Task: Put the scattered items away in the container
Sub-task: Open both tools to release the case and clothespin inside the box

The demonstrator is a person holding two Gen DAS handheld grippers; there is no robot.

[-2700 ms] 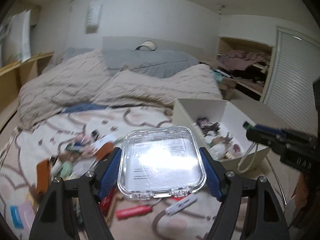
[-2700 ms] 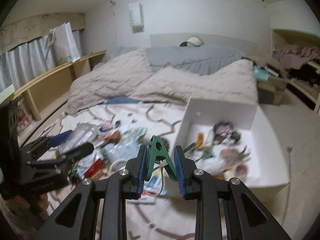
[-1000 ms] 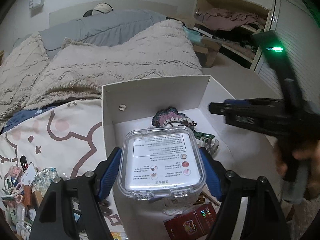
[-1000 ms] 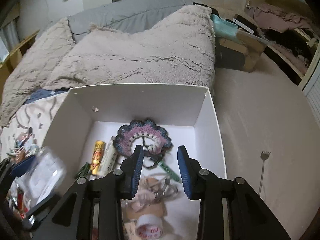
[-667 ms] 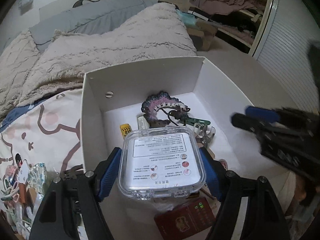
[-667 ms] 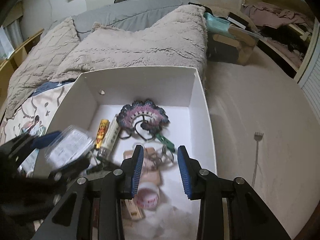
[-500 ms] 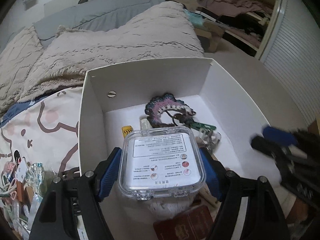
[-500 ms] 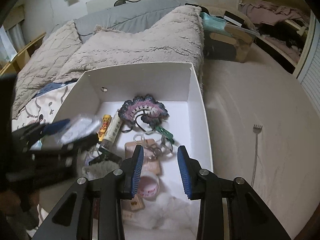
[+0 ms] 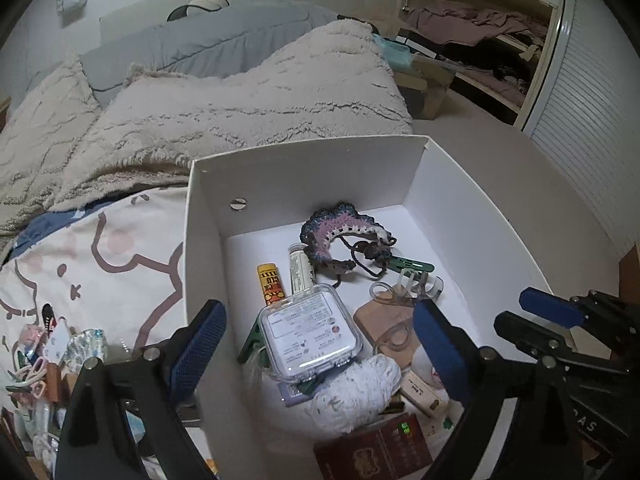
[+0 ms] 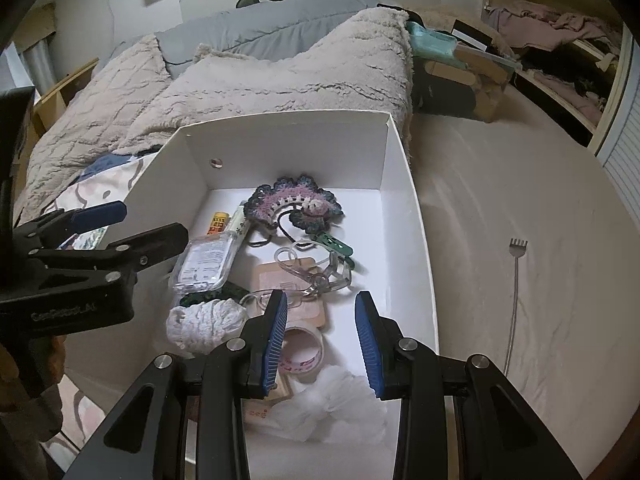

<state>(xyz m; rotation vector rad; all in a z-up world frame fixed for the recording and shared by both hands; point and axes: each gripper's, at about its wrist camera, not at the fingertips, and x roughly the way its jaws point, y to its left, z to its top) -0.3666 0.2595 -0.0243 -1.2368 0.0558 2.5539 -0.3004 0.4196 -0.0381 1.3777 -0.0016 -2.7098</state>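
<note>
Left gripper (image 9: 318,344) over box (image 9: 304,172), jaws just opened wide, nothing pressed between pads. Clear case (image 9: 310,332) lies in box, tilted on green clip and white cloth (image 9: 356,394), clear of both pads. Right gripper (image 10: 322,338) over near right part of box, jaws part open, empty; tape roll (image 10: 302,354) below. Crochet piece (image 10: 296,204) at far end of box. Loose clutter (image 9: 44,356) on sheet, left of box.

left gripper (image 9: 320,344) angled down, jaws just opened wide, right gripper (image 10: 322,334) jaws apart, empty
</note>
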